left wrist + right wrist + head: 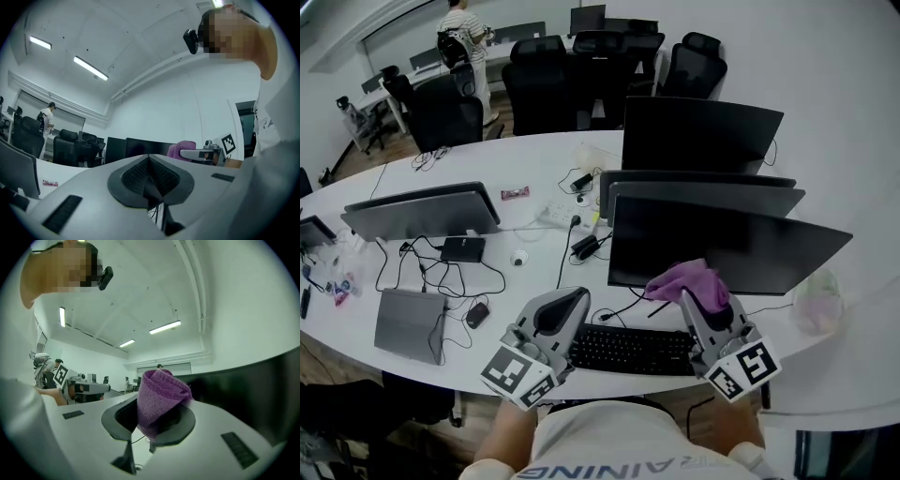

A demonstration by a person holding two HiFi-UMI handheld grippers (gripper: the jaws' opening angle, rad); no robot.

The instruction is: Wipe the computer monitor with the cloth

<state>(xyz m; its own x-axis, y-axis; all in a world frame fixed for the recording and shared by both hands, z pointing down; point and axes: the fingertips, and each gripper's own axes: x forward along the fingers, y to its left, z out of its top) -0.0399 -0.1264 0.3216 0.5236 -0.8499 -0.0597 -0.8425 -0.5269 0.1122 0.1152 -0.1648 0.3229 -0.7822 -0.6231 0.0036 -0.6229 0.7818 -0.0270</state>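
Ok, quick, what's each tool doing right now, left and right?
Left tool: closed, nothing between its jaws.
Right tool: closed on the purple cloth.

Purple cloth (689,281), bunched up, was pinched in right tool (701,302), just in front of nearest monitor (750,246)'s lower left. Monitor: black, screen dark, upright, surface (534,286) near-right.

Long white desk (534,159), black office chairs (539,89), white walls (825,66), ceiling strip lights (90,68), brown floor (361,157)
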